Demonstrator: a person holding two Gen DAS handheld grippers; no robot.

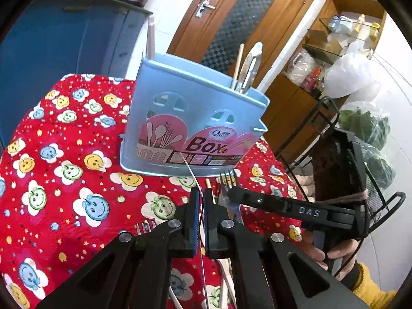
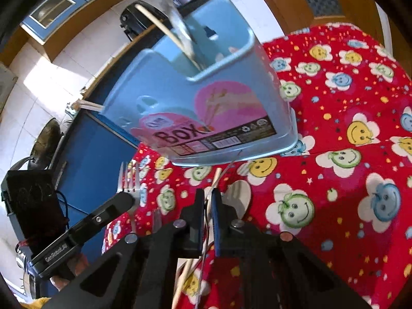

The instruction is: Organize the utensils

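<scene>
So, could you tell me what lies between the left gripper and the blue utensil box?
In the left wrist view, just a short strip of red tablecloth, crossed by a thin wire; a chopstick tip and fork lie slightly right.

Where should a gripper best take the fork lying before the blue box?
Probably the narrow neck behind the tines, from above, jaws across it: the fork lies flat on the cloth with tines toward the box.
</scene>
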